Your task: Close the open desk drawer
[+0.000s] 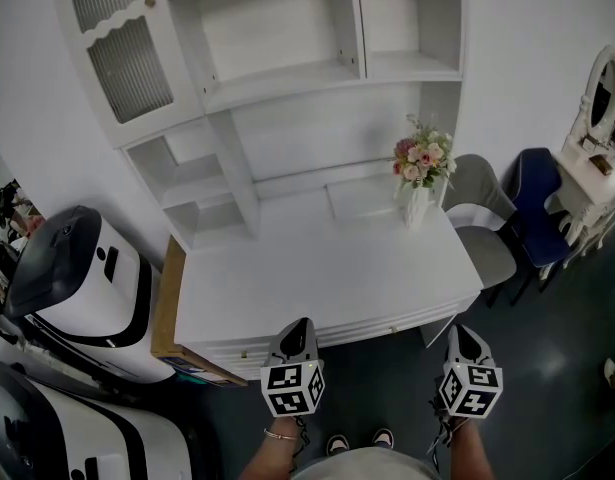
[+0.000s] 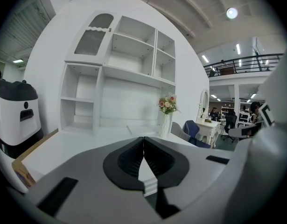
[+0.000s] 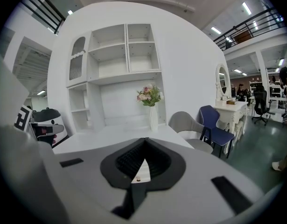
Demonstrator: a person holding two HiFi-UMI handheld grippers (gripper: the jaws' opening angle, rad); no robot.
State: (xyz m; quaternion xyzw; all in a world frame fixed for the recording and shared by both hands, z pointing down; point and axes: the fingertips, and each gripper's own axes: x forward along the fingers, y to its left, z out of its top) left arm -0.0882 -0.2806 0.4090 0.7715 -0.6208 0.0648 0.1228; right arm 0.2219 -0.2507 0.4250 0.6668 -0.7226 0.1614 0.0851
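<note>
Both jaw pairs pinched shut, nothing between them. Left gripper (image 1: 299,326) is at the white wooden desk's (image 1: 317,268) front edge, just beside the white drawer front (image 1: 232,356). Right gripper (image 1: 465,332) hangs off the desk's right corner. The drawer face runs along that front edge. Left is nearer; I'd push straight toward the desk. Can't tell how far out the drawer stands.

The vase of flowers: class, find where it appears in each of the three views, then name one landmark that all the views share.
Head view: vase of flowers right of centre, at the back right of the desk.
Left gripper view: right of centre, above the jaws.
Right gripper view: near the centre, above the jaws.
Shared landmark: the grey chair just right of the vase.
</note>
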